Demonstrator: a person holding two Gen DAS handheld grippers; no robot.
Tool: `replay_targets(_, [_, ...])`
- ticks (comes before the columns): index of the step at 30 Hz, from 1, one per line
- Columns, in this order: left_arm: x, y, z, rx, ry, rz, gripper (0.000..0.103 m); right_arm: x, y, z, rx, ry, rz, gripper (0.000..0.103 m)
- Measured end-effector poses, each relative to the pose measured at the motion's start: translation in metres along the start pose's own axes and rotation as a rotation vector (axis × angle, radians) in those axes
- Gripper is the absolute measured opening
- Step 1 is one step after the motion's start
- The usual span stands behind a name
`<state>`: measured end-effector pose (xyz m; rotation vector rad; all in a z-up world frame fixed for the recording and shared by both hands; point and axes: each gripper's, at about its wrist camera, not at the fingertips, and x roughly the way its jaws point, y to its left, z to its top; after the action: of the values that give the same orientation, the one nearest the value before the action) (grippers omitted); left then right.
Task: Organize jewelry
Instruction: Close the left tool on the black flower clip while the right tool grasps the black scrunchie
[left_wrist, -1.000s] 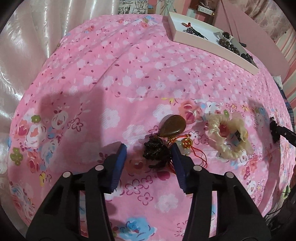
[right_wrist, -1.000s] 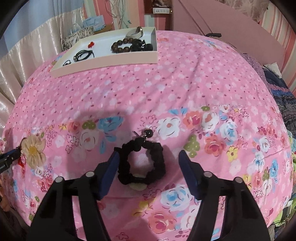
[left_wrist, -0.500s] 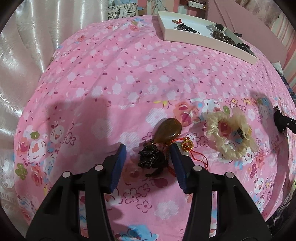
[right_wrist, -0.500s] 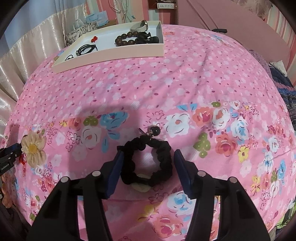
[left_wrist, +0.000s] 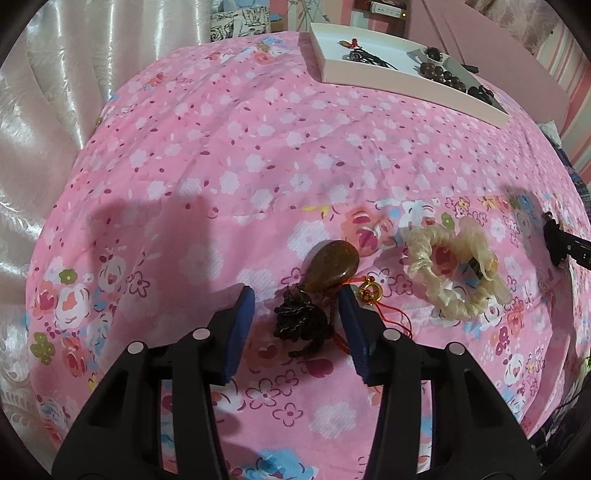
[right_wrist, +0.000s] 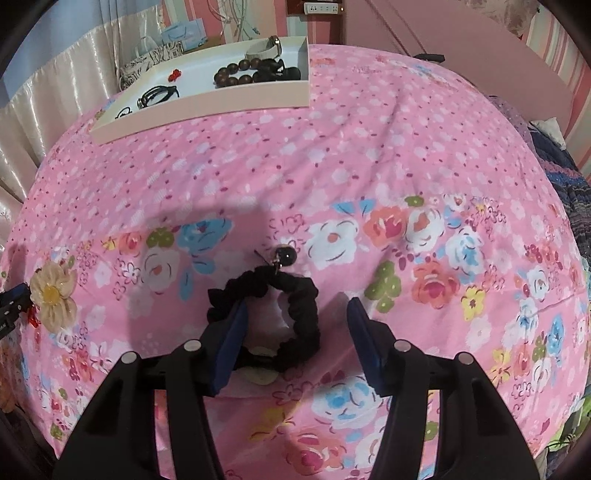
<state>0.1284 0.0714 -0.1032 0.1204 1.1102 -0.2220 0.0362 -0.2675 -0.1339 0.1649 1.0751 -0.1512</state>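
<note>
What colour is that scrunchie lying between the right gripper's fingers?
Black. The scrunchie shows best in the right wrist view.

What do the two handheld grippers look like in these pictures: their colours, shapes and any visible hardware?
The left gripper and the right gripper look alike: two matte black angular plastic fingers, each with a flat dark blue pad on its inner face. Small round silver fasteners sit on the black parts. No cables, markings, hands or sleeves show.

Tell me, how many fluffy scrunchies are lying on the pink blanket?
2. A cream scrunchie lies to the right of the left gripper. A black scrunchie lies between the right gripper's fingers. More may be hidden outside the views.
</note>
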Motion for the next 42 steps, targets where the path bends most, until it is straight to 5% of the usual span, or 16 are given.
replay_targets(10, [0.001,-0.003,-0.003,0.045,-0.025,0.009,0.042,0.003,0.003,0.0,-0.022,0.003,-0.004,0.046])
replay_targets(14, [-0.002,0.003,-0.004,0.033,-0.016,-0.001,0.029,0.002,0.005,0.001,-0.037,0.004,0.003,0.035])
replay_targets(21, [-0.005,0.005,-0.003,0.04,-0.005,0.003,0.028,0.0,0.006,0.0,-0.052,0.001,0.008,0.014])
replay_targets(42, [-0.019,0.012,0.032,-0.037,-0.06,-0.034,0.024,-0.006,0.003,0.017,-0.027,-0.061,0.068,0.009])
